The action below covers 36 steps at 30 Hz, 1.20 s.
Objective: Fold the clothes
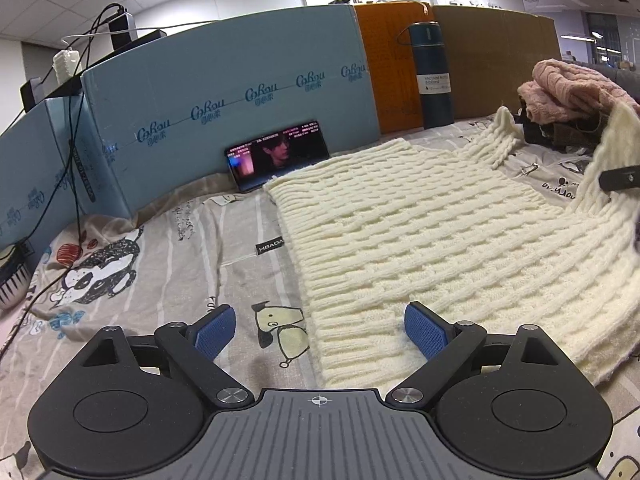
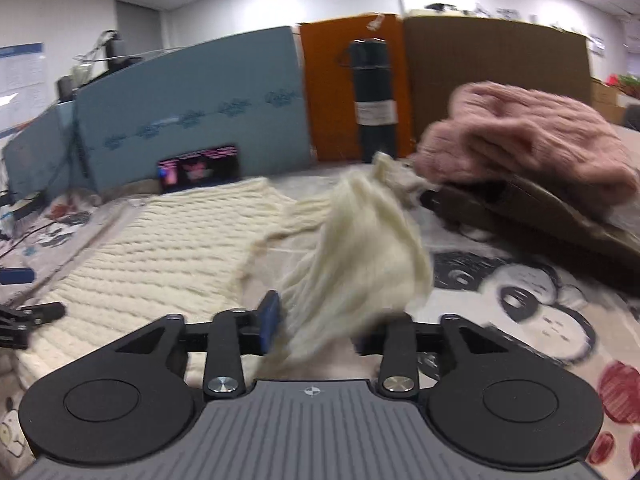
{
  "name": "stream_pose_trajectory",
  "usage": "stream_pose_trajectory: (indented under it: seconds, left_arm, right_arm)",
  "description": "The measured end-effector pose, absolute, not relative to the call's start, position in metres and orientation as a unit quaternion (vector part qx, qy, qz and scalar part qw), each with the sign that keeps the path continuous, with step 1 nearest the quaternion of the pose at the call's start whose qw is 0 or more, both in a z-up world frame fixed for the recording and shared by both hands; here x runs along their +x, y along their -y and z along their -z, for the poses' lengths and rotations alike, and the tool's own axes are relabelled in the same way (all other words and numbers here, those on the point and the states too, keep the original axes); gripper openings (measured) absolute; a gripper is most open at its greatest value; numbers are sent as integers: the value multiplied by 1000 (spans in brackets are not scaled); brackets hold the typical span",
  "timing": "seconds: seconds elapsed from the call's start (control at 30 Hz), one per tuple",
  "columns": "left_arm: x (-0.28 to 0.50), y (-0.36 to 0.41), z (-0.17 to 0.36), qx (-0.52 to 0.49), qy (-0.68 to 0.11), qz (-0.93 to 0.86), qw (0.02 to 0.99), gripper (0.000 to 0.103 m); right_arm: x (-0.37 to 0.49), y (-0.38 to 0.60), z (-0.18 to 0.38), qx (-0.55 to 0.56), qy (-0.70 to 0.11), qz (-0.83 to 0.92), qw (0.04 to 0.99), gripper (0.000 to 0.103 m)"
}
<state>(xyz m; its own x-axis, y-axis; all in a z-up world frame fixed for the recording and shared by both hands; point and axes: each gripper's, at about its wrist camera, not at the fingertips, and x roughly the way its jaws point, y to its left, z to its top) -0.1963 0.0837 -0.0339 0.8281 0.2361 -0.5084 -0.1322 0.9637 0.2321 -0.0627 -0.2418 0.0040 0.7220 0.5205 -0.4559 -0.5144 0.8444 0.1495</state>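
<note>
left gripper: jaws wide, empty, low over the sweater's near hem | right gripper: clamped on a lifted cream sleeve | sweater: flat on the cartoon bedsheet | phone and flask beyond, against the boards | pink knit on the far-right pile

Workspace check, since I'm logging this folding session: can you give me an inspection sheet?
Surface: grey cartoon-print bedsheet, wrinkled.
Job's things: cream cable-knit sweater lying mostly flat, one part lifted at the right.
Clutter: pink knitted garment piled on dark clothes; dark teal vacuum flask upright; phone with its screen lit.
Grippers: left gripper open, at the sweater's near edge; right gripper shut on the sweater.
Cables: black cables hanging over the blue foam panel.
Surroundings: office ceiling lights, orange and brown panels.
</note>
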Motion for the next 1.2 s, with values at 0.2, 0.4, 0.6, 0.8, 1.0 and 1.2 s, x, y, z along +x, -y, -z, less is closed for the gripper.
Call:
stream_pose_trajectory:
  seconds: [0.2,0.4,0.6,0.8,1.0,1.2]
  left_arm:
    - [-217,-91,18,81,-221,-81,968,94]
    - [-256,-86,3,126,-161,0,979,95]
    - [-273,-61,14,239,-223,85,941,99]
    - [-261,-50,38,353,-240,59,902,99]
    - [-239,-63,33,298,-237,93,920,84]
    - [-230,-85,27,203,-229,140,942,24]
  right_arm:
    - [-58,270,5,-28,-267,-188,945,68]
    - [-71,279,-8,-61,-203,-169,963,81]
    - [-93,275,-25,-77,-125,-247,958,82]
    - [-114,237,-19,-107,-161,-521,831,83]
    - [-132,183,-4,-194,-169,-600,757,83]
    - [-121,171,-3,-203,-169,-564,782,67]
